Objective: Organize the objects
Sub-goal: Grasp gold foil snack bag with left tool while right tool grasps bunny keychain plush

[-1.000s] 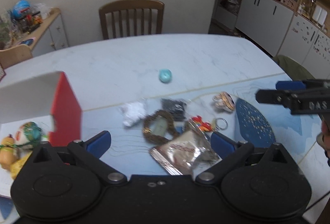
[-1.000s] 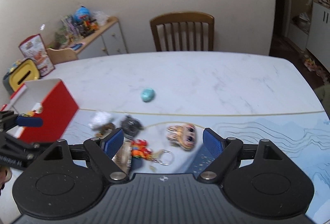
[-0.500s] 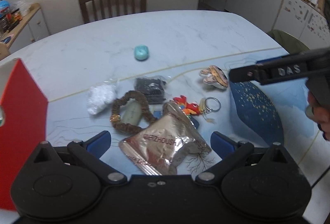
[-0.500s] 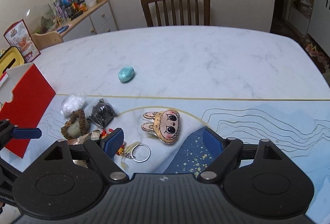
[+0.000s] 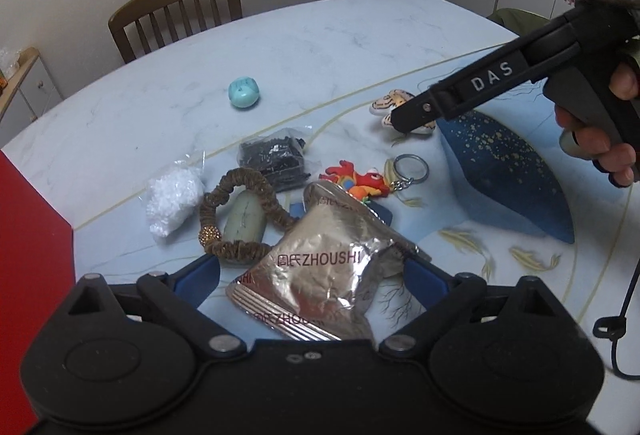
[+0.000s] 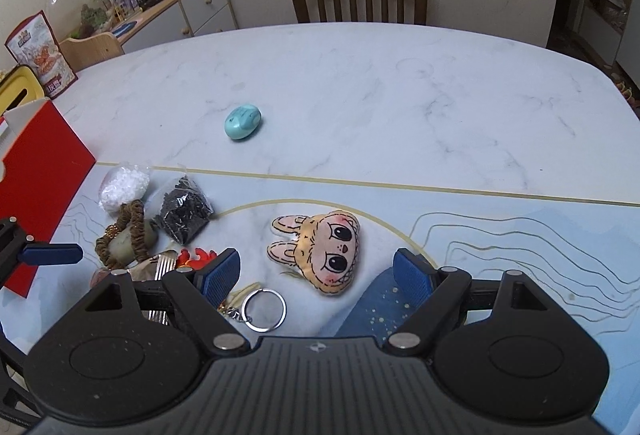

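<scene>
The left gripper (image 5: 312, 277) is wide open and holds nothing; its blue pads flank the silver snack packet (image 5: 320, 271), which lies flat on the table (image 5: 320, 35) directly between them, not yet pinched; a second ago this packet sat smaller and further ahead, so the tongs have closed in on it and tipped downward. The right gripper (image 6: 318, 273) is likewise spread wide and empty; the bunny-face plush (image 6: 320, 251) now lies right between its pads at 12 o'clock, where a second ago it was further off, so both tongs have come down onto their own targets.

Outward from the packet in the left view: a brown hair tie (image 5: 236, 215) looped round a pale green stone at 11 o'clock, touching the packet's edge; a bag of white beads (image 5: 174, 201) beyond it at 10; a bag of black bits (image 5: 274, 157) at 12; a red-orange keychain figure (image 5: 356, 181) with its ring (image 5: 410, 167) at 1; a small teal ball (image 5: 244, 93) well apart at 12. The red box (image 5: 32, 275), the likely destination, stands at 9 o'clock.

My judgement: the reach is done and two grasps are next; the crinkled foil may slip, and the hair tie may be dragged along.
</scene>
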The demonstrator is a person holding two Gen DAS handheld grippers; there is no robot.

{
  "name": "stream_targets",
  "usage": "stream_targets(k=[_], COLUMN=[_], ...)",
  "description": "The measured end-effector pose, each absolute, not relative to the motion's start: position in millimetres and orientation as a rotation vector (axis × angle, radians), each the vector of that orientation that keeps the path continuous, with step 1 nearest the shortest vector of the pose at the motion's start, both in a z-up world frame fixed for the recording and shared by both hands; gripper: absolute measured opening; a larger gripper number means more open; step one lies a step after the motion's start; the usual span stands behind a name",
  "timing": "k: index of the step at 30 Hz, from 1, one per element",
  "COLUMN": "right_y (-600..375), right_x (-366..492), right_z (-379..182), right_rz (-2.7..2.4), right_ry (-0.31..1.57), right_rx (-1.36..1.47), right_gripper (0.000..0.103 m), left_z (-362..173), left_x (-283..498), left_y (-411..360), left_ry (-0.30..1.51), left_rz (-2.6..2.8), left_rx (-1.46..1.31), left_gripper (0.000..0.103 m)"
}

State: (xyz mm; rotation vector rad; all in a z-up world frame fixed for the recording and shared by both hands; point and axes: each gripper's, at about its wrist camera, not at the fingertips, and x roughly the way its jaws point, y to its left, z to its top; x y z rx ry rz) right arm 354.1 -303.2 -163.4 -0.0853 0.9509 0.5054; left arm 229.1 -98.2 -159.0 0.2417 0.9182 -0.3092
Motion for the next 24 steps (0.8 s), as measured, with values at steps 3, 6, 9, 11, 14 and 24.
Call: stream_targets(k=[3,6,9,11,14,24], right_y=[-300,-299,-298,-297,-295,-293], right_x=[358,361,363,363,364,361], right_z=[-168,-171,-174,-174,-175,-175], right_rz=[0.503,0.500,0.496,0.494,0.492,0.480], right_ry=[0.959,0.964,0.971,0.974,0.977,0.970], right_rx=[-0.091,-0.087,-0.083,-0.081,-0.085,-0.086], right_gripper=[0.084,0.084,0.079,0.076,0.068,0.054], left_z=[-162,-163,-163,-164,-164,-160], left_x=[231,231,230,230,230,225], left_y=[-97,-97,-95,-94,-94,-100], left_ry=[0.928,0.930,0.933,0.936,0.937,0.929], left_rz=[-0.313,-0.309,-0.303,-0.298,-0.294,-0.290], left_rx=[0.231,0.231,0.215,0.209,0.205,0.216], left_gripper=[0.091,0.083,0.077,0.074,0.074,0.060])
